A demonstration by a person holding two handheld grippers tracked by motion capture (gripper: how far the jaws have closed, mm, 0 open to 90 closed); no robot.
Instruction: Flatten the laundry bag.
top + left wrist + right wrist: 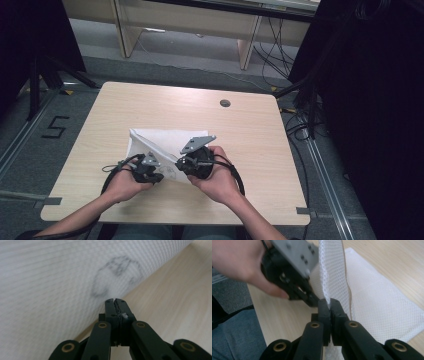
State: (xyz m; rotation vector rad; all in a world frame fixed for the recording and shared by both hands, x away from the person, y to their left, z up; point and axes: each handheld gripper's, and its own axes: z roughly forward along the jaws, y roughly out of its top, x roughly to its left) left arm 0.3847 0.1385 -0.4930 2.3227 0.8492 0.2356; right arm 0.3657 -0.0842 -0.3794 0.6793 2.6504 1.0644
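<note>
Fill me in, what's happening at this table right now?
A person is working a white mesh cloth on a wooden table with a hand-held gripper in each hand. The right gripper is shut on a raised edge of the cloth, pinching it between the jaws. The left gripper is also closed, at the cloth's edge beside a grey smudge-like mark; a bit of white shows between its jaws. Both grippers meet near the cloth's near corner.
</note>
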